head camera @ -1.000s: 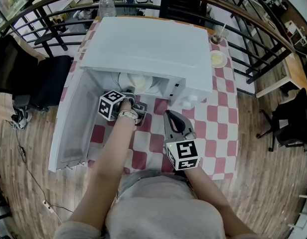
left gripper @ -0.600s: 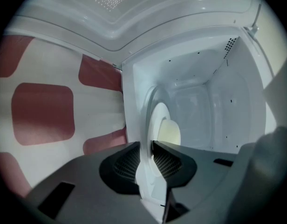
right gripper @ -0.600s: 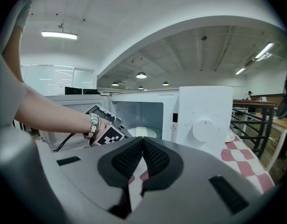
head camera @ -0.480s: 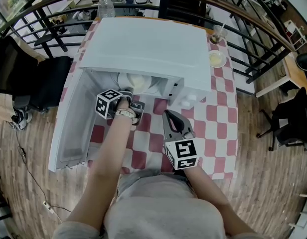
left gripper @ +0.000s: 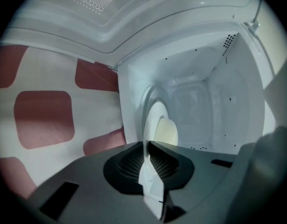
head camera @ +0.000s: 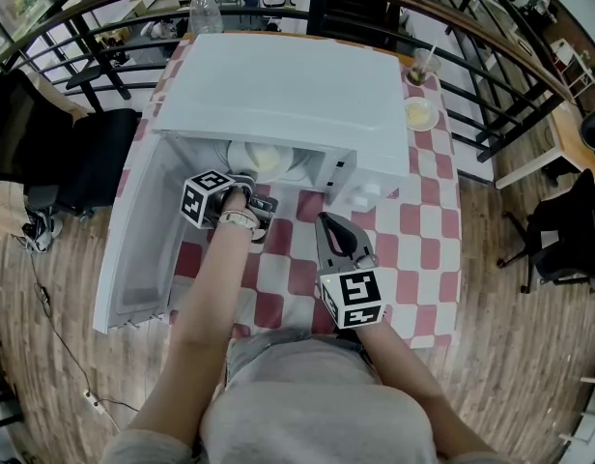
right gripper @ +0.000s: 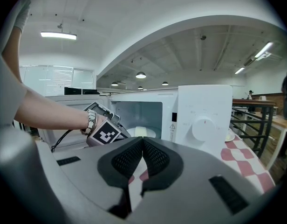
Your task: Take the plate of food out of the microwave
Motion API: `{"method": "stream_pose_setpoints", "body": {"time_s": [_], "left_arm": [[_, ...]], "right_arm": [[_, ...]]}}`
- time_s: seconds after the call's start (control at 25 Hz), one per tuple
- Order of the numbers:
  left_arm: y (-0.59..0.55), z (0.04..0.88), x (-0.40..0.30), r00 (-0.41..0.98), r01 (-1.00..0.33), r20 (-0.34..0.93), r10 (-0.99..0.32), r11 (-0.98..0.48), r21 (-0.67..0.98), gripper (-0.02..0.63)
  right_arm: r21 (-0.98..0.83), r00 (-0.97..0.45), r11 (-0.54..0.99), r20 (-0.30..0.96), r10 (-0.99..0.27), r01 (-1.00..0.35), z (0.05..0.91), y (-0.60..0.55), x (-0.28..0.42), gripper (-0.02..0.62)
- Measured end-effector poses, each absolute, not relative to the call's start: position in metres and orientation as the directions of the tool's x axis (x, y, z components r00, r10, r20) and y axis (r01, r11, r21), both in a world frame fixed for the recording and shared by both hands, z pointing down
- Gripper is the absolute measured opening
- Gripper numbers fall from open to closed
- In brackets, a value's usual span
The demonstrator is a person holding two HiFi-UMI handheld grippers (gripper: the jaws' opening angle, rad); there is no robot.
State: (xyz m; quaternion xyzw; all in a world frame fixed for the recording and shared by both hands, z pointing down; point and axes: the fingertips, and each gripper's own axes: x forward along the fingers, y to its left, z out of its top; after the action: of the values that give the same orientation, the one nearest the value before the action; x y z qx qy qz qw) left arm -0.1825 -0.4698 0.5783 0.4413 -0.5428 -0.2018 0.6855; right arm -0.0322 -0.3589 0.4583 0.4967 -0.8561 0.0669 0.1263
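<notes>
**Rim pinched, plate not yet out**

The white microwave (head camera: 288,85) stands with its door (head camera: 133,245) swung wide at left. At its mouth the left gripper (left gripper: 147,146), whose jaws have just been closing, pinches the near rim of the round white plate (left gripper: 155,120). The plate and its pale yellow food (left gripper: 167,132) sit inside the cavity, so the whole withdrawal remains. The right gripper (right gripper: 143,140) hangs over the red-and-white checked tablecloth (head camera: 413,230), jaws pressed together on nothing.

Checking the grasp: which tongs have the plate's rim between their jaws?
The left tongs, reaching into the microwave: their jaws have just been closing on the rim of the white plate. The right tongs are shut, empty, outside it.
</notes>
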Motion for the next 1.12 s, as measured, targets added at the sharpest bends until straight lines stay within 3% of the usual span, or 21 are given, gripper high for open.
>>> {"method": "stream_pose_setpoints", "body": {"time_s": [0.44,1.12], "left_arm": [[-0.475,0.561,-0.178,0.314,-0.137,0.395,-0.863,0.371,0.919,0.015],[-0.460,0.541,-0.176,0.320,-0.130,0.297,-0.900,0.268,0.955,0.015]], "right_arm": [[0.012,-0.466,0.487,0.274,-0.842,-0.873,0.455,-0.358,-0.029,0.026],[0.031,-0.458,0.477,0.230,-0.859,-0.878,0.438,-0.348,-0.026,0.025]]}}
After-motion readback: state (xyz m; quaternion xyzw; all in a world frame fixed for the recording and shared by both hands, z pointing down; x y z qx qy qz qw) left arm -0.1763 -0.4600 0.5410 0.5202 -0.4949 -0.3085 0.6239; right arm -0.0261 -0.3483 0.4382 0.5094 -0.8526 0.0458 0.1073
